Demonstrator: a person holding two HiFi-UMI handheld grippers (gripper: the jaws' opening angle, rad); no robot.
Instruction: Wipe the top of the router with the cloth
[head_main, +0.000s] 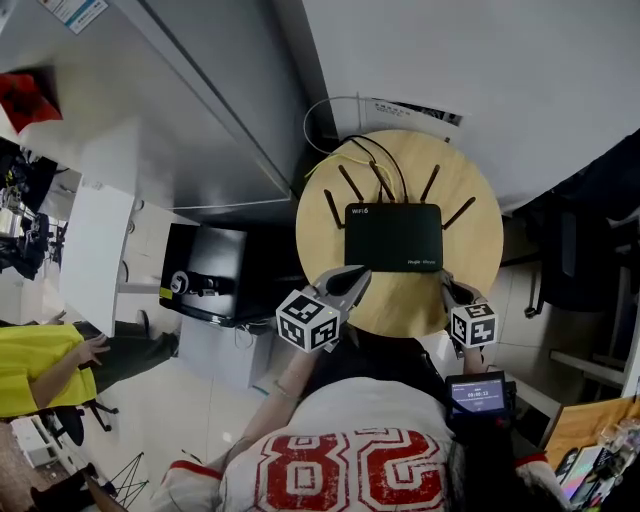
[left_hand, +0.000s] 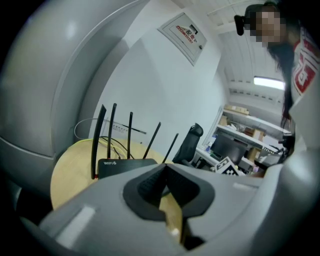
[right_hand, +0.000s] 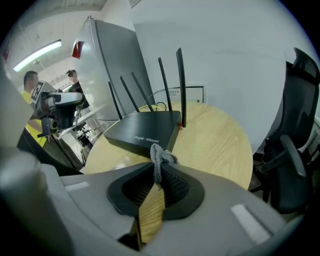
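A black router (head_main: 393, 236) with several upright antennas lies flat in the middle of a round wooden table (head_main: 480, 240). My left gripper (head_main: 358, 274) sits at the router's near left corner; in the left gripper view the left gripper (left_hand: 165, 170) is shut with nothing between its jaws and the router (left_hand: 125, 165) is just ahead. My right gripper (head_main: 446, 284) is at the router's near right corner. In the right gripper view the right gripper (right_hand: 157, 170) is shut on a small grey cloth (right_hand: 160, 156), a bunch of which sticks out towards the router (right_hand: 142, 131).
Cables (head_main: 372, 152) run off the table's far edge to the wall. A tall grey cabinet (head_main: 190, 100) stands to the left, a black office chair (right_hand: 295, 150) to the right. A black box (head_main: 205, 270) sits on the floor at the left. A person in yellow (head_main: 35, 368) is further left.
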